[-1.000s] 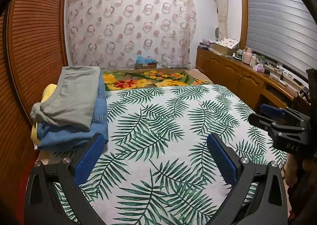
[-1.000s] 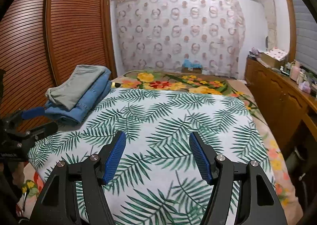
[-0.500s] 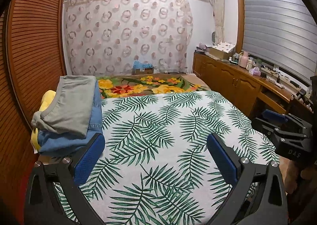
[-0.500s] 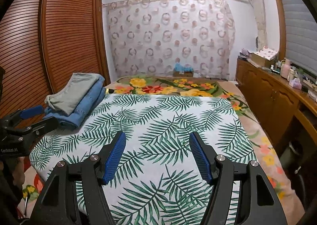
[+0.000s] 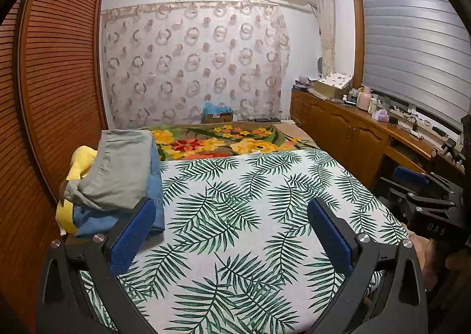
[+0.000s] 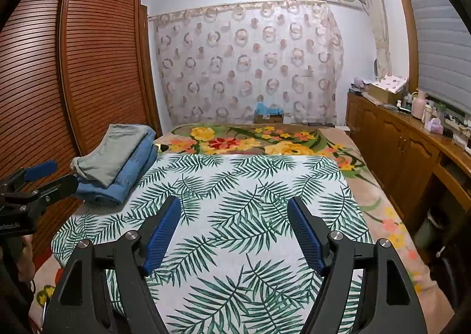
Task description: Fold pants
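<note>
Folded grey pants [image 5: 117, 169] lie on blue jeans [image 6: 132, 169] at the palm-print sheet's [image 5: 250, 216] left edge, half hiding something yellow [image 5: 78, 163]. Left gripper [image 5: 232, 225] gapes empty; right gripper [image 6: 234, 228] is widening, nothing between.

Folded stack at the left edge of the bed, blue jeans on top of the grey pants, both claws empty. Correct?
Not quite: the order is reversed. The grey pants lie on top of the blue jeans, as the right wrist view shows. The rest holds: the stack sits at the bed's left edge, and the left claw and right claw are both empty.
</note>
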Action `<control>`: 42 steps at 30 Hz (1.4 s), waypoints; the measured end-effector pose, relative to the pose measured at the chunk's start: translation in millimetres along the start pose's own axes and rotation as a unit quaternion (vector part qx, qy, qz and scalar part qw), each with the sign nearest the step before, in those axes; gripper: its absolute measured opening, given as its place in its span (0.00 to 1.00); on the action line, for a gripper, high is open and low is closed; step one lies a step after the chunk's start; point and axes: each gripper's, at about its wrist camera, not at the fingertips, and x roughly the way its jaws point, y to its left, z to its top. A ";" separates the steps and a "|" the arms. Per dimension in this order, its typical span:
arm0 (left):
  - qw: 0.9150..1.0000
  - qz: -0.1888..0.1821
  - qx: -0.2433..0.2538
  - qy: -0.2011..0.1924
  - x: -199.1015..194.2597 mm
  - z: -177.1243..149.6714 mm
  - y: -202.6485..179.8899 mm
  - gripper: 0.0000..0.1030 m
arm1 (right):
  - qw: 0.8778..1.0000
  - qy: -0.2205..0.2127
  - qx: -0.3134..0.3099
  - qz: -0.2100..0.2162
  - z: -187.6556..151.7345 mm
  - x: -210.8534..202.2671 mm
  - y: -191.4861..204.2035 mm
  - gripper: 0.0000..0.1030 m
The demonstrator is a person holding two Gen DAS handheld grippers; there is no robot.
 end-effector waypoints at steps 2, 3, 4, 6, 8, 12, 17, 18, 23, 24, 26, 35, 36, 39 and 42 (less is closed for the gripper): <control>1.000 0.001 -0.001 -0.002 -2.7 2.0 0.6 1.00 | 1.000 -0.010 0.000 0.001 -0.9 -4.3 0.5 0.74; 1.000 0.001 -0.003 -0.005 -5.4 4.1 0.8 1.00 | 1.000 -0.013 -0.002 -0.001 -1.5 -6.7 0.8 0.74; 1.000 0.001 -0.003 -0.007 -7.8 5.0 1.2 1.00 | 1.000 -0.016 -0.005 -0.004 -0.6 -8.7 1.1 0.74; 1.000 0.003 -0.002 -0.012 -12.7 8.1 1.3 1.00 | 1.000 -0.020 -0.010 -0.008 0.4 -11.0 2.2 0.74; 1.000 0.002 -0.002 -0.017 -16.6 9.9 1.4 1.00 | 1.000 -0.024 -0.011 -0.010 -0.2 -12.5 2.4 0.74; 1.000 0.002 -0.003 -0.025 -25.0 14.0 1.8 1.00 | 0.999 -0.030 -0.009 -0.011 -3.5 -15.0 1.8 0.74; 0.999 0.002 -0.004 -0.031 -32.4 17.1 2.9 1.00 | 0.999 -0.040 -0.009 -0.010 -5.8 -18.1 2.2 0.74; 0.999 0.003 -0.005 -0.034 -34.5 17.7 3.5 1.00 | 0.999 -0.042 -0.008 -0.008 -6.8 -19.3 2.6 0.74; 0.999 0.006 -0.010 -0.040 -39.5 20.2 5.6 1.00 | 0.999 -0.050 -0.010 -0.008 -10.4 -21.8 3.4 0.74; 0.999 0.008 -0.009 -0.040 -39.8 20.5 6.3 1.00 | 0.999 -0.051 -0.011 -0.008 -11.6 -22.2 3.7 0.74; 0.999 0.008 -0.010 -0.040 -40.1 20.4 6.9 1.00 | 0.998 -0.053 -0.011 -0.009 -12.8 -20.8 2.5 0.74; 0.999 0.008 -0.011 -0.038 -40.5 20.5 8.1 1.00 | 0.998 -0.053 -0.013 -0.009 -18.5 -20.7 3.6 0.74; 0.999 0.008 -0.010 -0.038 -40.4 20.5 8.0 1.00 | 0.998 -0.053 -0.013 -0.009 -18.1 -21.0 3.7 0.74; 0.999 0.008 -0.010 -0.037 -40.2 19.0 8.9 1.00 | 0.998 -0.053 -0.012 -0.010 -18.0 -21.1 3.6 0.74; 0.999 0.008 -0.011 -0.037 -40.5 17.9 9.5 1.00 | 0.998 -0.053 -0.011 -0.009 -18.7 -21.4 4.2 0.74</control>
